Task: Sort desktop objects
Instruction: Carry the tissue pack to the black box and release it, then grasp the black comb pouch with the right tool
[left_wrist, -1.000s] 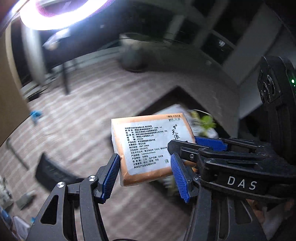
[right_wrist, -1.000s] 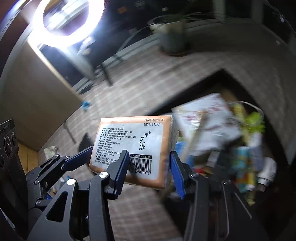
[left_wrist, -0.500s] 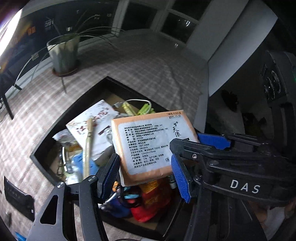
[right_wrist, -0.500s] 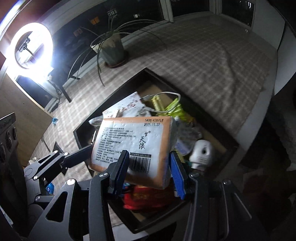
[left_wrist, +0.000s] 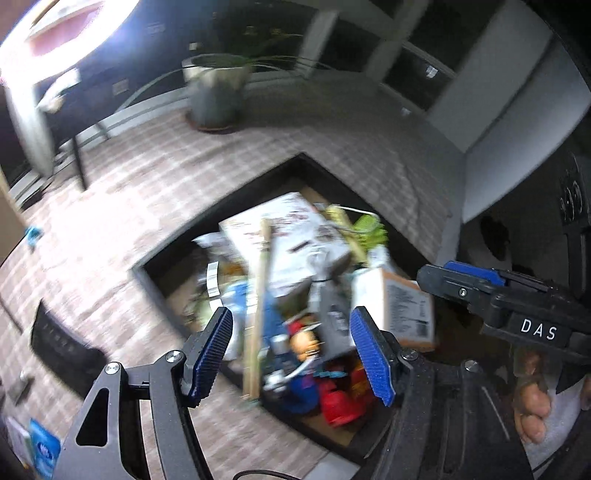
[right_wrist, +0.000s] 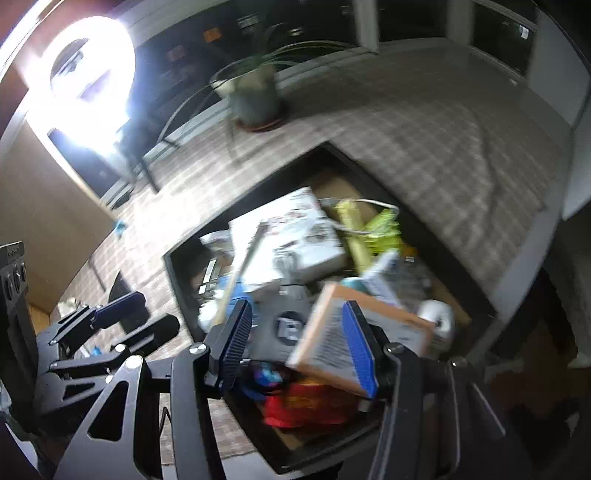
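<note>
Home room, checked tablecloth (right_wrist: 461, 140), potted plant (right_wrist: 255, 96), ring light (right_wrist: 88, 74), dark windows

A tray (left_wrist: 173, 254) sits sunk in the cloth-covered worktop (left_wrist: 155, 192) and is heaped with things. At its far side a flat box (right_wrist: 284, 236) lies on the heap, a stick (left_wrist: 258, 314) leaning across it. Right of the box lies a bundle of cable (right_wrist: 369, 225). The tissue pack (right_wrist: 354, 332) lies tilted on the near right of the heap, beside a small round device (right_wrist: 439, 317). Behind the tray a potted plant (left_wrist: 216, 92) stands on the worktop; a ring light (right_wrist: 88, 70) stands far left.
</note>
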